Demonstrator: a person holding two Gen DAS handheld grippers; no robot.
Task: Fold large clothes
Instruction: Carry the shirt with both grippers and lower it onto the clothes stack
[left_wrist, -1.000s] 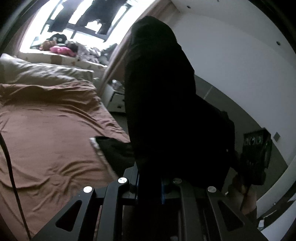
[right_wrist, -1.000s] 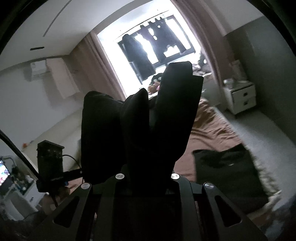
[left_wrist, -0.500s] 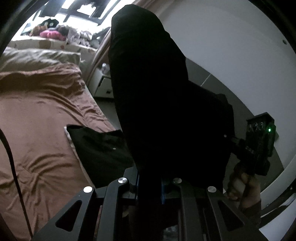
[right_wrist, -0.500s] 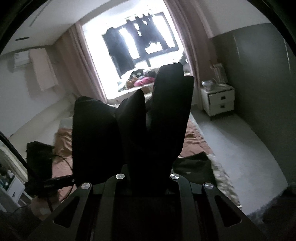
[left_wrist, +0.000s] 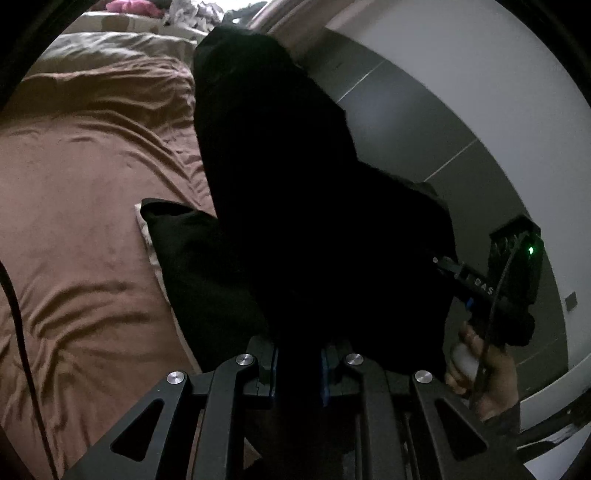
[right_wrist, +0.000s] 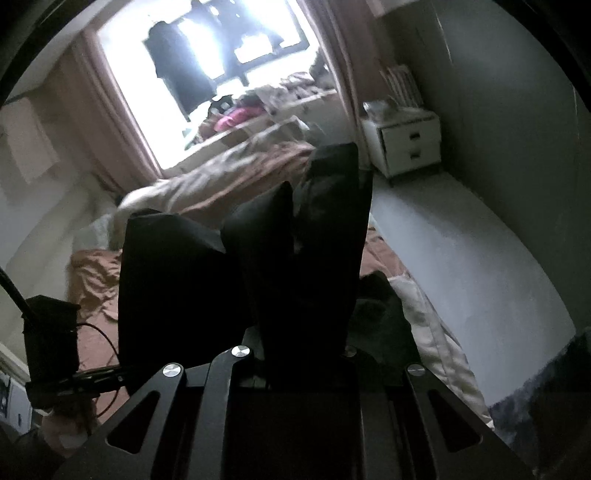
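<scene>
Between the jaws of the left hand-held gripper a black garment is clamped, its cloth rising straight ahead and blocking the middle of the view. Just right of it, a hand holds the right hand-held gripper, which is likewise closed on the same garment; from there the cloth stands up in dark folds. Below and ahead of both, more of the garment lies on the bed, on a brown sheet. A black cable hangs at the left edge. Further off, beyond the bed, sit a white nightstand to the right and a bright window with dark clothes hanging in it.
</scene>
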